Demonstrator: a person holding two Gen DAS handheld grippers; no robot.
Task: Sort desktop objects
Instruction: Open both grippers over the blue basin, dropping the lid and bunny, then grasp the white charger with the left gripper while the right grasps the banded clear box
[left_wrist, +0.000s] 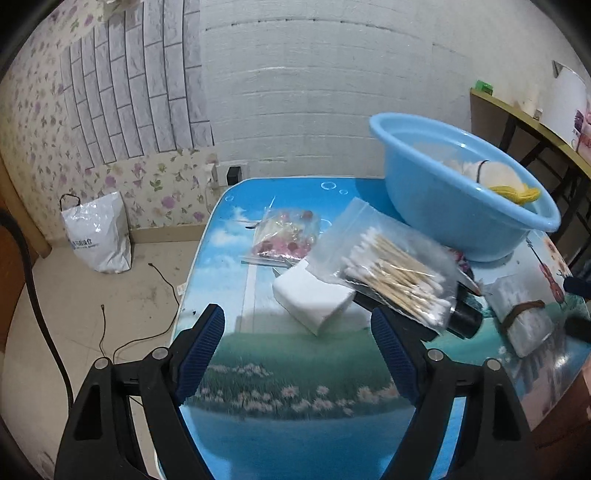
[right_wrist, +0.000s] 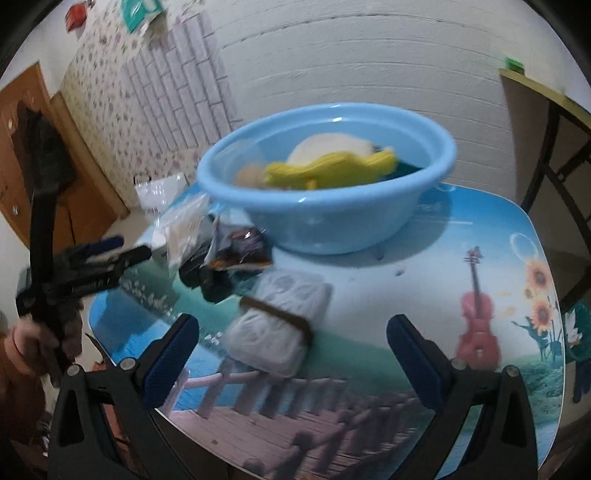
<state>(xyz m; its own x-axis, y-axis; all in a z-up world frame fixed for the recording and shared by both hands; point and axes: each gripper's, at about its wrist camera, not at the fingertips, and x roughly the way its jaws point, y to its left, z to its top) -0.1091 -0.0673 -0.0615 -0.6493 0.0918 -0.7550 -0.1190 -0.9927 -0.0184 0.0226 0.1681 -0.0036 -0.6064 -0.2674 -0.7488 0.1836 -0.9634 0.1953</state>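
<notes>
both wrist cameras look steeply down, close over the table (left_wrist: 258, 424), sharing the blue basin (left_wrist: 443, 206).

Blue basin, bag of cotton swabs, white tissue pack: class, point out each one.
Blue basin (right_wrist: 332, 218): right wrist view, front outer wall.
Bag of cotton swabs (left_wrist: 391, 269): left wrist view, middle of the swab bundle.
White tissue pack (left_wrist: 314, 295): left wrist view, top face.

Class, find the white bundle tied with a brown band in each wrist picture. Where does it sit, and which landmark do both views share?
Left wrist view: the banded white bundle lies at the far right, beyond the right finger.
Right wrist view: it lies near centre, ahead of the open jaws.
Shared landmark: the blue basin.
</notes>
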